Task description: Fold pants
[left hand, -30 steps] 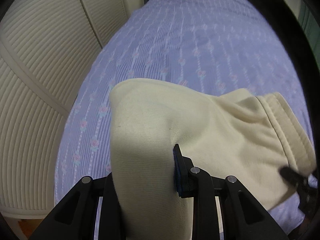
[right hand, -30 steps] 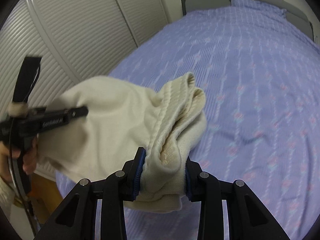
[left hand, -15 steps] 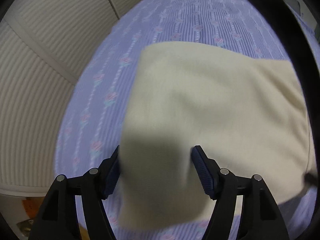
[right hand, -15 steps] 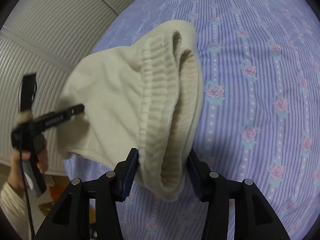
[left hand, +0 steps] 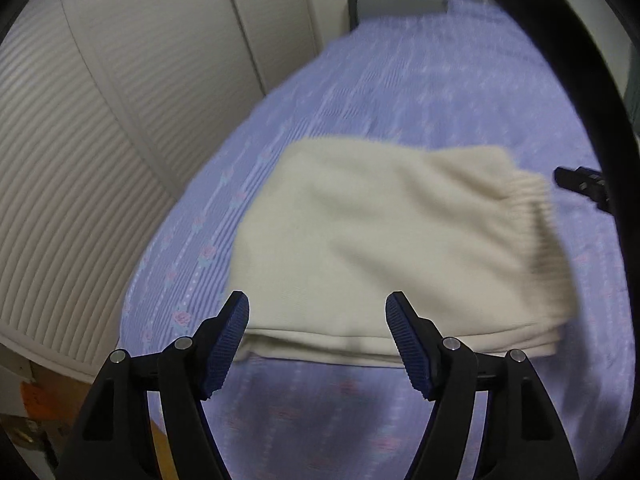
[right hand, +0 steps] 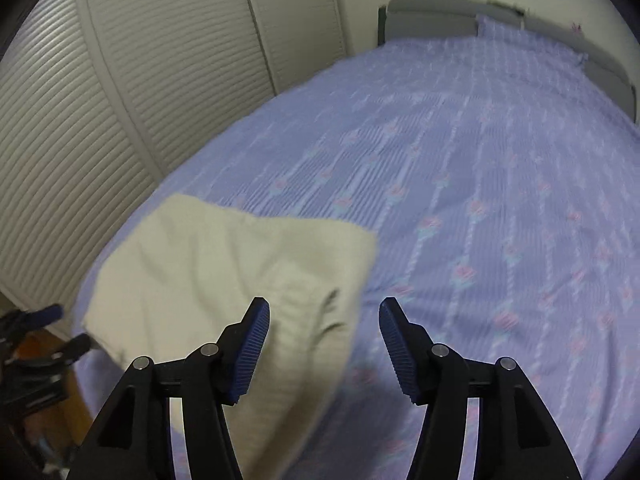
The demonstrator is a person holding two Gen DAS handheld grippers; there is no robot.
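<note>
The cream pants [left hand: 380, 240] lie folded in a flat stack on the purple flowered bedspread [left hand: 460, 92], ribbed waistband to the right. My left gripper [left hand: 318, 312] is open and empty just in front of the stack's near edge. In the right wrist view the pants [right hand: 224, 280] lie at the lower left, near the bed's corner. My right gripper [right hand: 324, 316] is open and empty, its left finger [right hand: 250, 348] over the pants' waistband end. The right gripper's tip shows in the left wrist view [left hand: 580, 180], to the right of the pants.
White louvred closet doors [right hand: 140, 80] run along the left side of the bed. A grey headboard [right hand: 440, 20] stands at the far end. The bedspread [right hand: 500, 200] stretches wide to the right. The left gripper shows at the lower left of the right wrist view [right hand: 44, 340], by the bed's edge.
Both grippers have let go of the pants and drawn back. The pants went from held up in the air to lying folded flat on the bed.
</note>
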